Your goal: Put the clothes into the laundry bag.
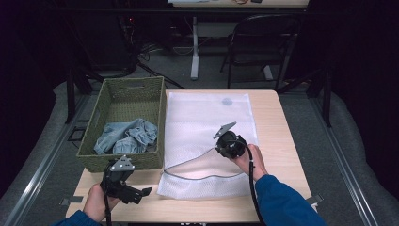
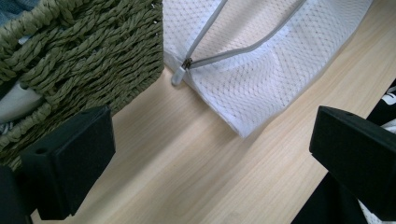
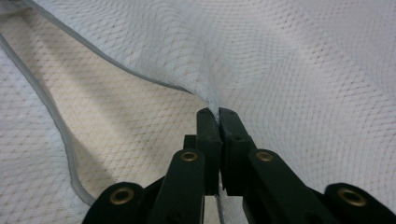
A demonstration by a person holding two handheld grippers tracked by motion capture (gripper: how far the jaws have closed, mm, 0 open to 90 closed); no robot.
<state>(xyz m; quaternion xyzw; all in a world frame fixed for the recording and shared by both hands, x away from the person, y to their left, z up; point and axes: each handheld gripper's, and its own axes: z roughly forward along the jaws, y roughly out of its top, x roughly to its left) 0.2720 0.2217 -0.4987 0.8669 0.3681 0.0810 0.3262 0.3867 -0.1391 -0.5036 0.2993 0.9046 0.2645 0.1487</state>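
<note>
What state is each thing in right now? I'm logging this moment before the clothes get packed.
Mesh laundry bag: flat on the table, zipper open, upper edge pinched and lifted.
Zipper pull: at the bag's corner beside the basket.
Woven basket: upright, holding crumpled blue clothes.
Right gripper: shut on the mesh.
Left gripper: open, holding nothing, over bare table.
</note>
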